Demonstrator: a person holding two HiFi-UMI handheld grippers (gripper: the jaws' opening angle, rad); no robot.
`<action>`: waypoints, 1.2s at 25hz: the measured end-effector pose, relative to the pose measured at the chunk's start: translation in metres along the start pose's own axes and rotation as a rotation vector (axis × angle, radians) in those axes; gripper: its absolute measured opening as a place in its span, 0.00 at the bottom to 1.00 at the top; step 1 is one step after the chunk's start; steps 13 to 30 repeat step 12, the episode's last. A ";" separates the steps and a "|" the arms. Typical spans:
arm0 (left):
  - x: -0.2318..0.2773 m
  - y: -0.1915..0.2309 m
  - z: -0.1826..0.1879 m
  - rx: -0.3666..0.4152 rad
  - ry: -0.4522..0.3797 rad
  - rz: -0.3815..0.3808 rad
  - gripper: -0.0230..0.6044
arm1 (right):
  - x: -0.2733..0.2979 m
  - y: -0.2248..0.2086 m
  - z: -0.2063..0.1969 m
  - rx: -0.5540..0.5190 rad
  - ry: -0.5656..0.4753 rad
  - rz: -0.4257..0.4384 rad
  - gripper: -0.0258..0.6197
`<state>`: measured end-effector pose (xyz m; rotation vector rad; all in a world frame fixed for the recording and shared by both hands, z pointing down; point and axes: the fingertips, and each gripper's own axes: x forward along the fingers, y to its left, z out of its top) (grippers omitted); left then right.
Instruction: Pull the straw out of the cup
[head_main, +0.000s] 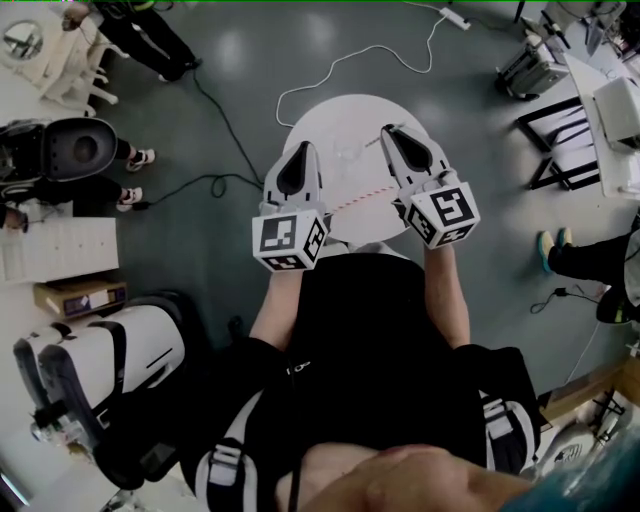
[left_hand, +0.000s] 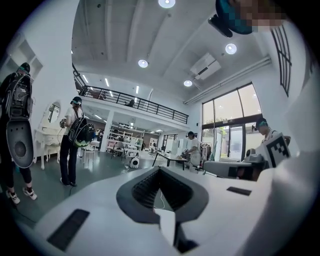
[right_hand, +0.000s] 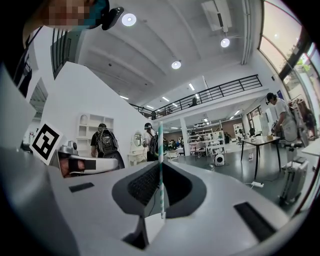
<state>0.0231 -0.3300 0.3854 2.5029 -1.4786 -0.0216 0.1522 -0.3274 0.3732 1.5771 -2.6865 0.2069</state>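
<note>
My right gripper is shut on a thin striped straw, which stands upright between its pads. In the head view the straw slants down-left between the two grippers, above the round white table. A faint clear cup seems to stand on that table, apart from the straw. My left gripper is held level beside the right one, its jaws together with nothing between them. Both grippers hang well above the tabletop.
A white cable and a black one run over the grey floor behind the table. A black-framed stand is at the right, a white machine and a cardboard box at the left. People stand around the edges.
</note>
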 end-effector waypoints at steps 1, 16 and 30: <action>-0.001 0.001 -0.001 -0.002 0.002 0.003 0.03 | 0.001 0.000 0.000 0.000 0.000 0.000 0.09; -0.001 0.022 0.001 -0.013 -0.001 0.037 0.03 | 0.013 0.006 -0.002 -0.040 -0.011 0.002 0.09; -0.001 0.022 0.001 -0.013 -0.001 0.037 0.03 | 0.013 0.006 -0.002 -0.040 -0.011 0.002 0.09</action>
